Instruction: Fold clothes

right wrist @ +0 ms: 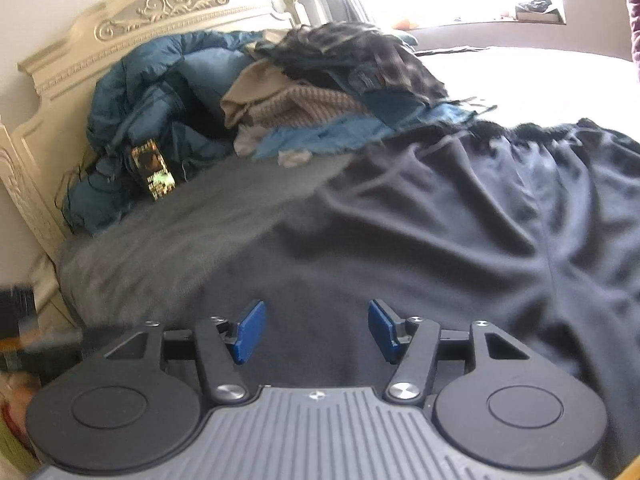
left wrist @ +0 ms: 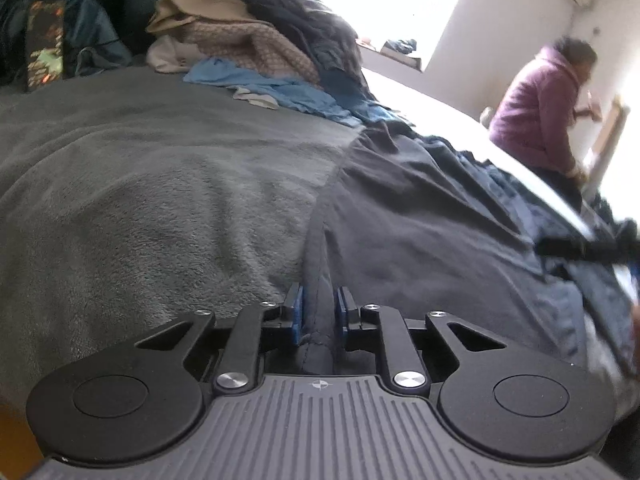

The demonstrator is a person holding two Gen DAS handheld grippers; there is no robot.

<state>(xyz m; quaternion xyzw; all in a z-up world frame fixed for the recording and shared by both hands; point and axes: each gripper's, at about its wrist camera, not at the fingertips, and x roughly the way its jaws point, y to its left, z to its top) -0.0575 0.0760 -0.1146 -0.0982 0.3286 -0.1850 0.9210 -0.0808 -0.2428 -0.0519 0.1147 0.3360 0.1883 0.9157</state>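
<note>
On the left we have room: the bare grey fleece blanket (left wrist: 152,184) runs back to the heap of mixed clothes (left wrist: 256,36). Our left gripper (left wrist: 319,312) is pinched narrow on a seamed edge of the dark navy soft-cloth garment (left wrist: 420,216), which lies spread and rumpled across the bed. It looks light and limp, so we judge seams and hems the best holds. Our right gripper (right wrist: 317,330) hangs wide, empty, over that garment.

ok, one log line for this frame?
left gripper: shut on dark garment edge | right gripper: open, over garment | surface: grey blanket | unfolded pile behind
</note>
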